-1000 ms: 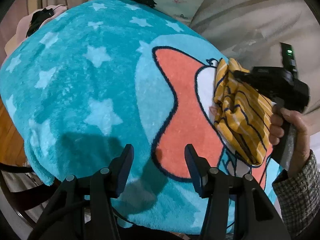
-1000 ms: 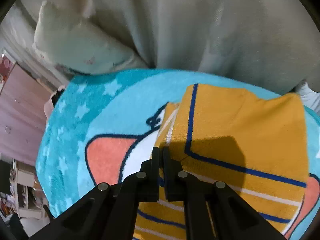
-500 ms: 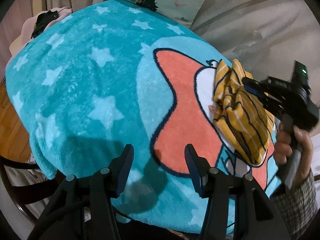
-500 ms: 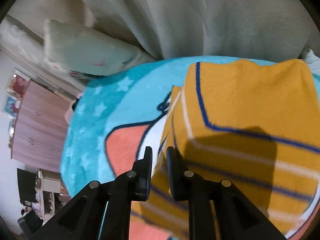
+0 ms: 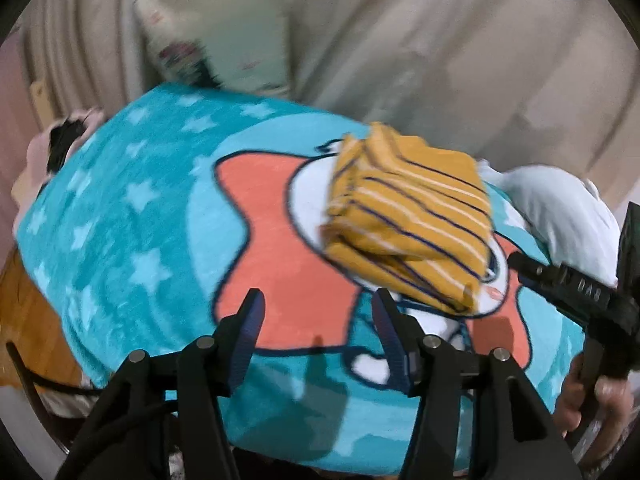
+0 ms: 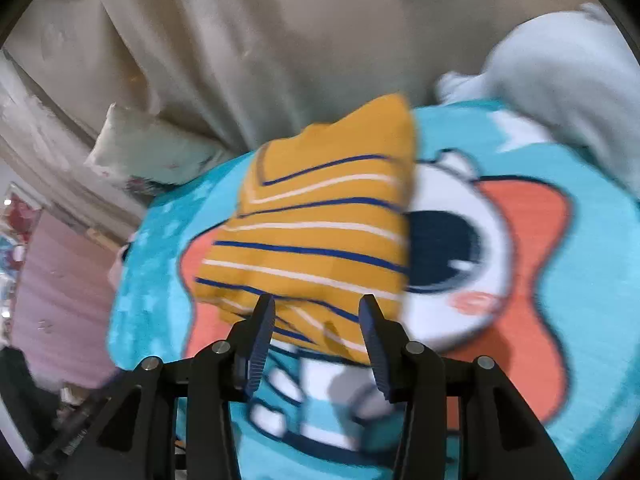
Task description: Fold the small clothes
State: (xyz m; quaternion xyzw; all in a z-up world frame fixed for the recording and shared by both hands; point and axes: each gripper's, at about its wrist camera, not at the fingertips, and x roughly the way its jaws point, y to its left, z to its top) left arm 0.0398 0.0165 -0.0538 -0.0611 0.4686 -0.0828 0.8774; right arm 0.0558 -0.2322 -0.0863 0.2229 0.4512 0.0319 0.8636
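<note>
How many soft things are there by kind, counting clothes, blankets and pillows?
Folded yellow striped garment: 1
Pale blue garment: 1
Teal star-print cartoon blanket: 1
Floral-print pillow: 1
Total: 4

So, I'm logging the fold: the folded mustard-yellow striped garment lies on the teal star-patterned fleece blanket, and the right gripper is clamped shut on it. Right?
Not quite. The folded mustard-yellow striped garment does lie on the teal star-patterned fleece blanket, but the right gripper is not clamped on it: in the right wrist view its jaws are apart and opening, pressing on no cloth.
</note>
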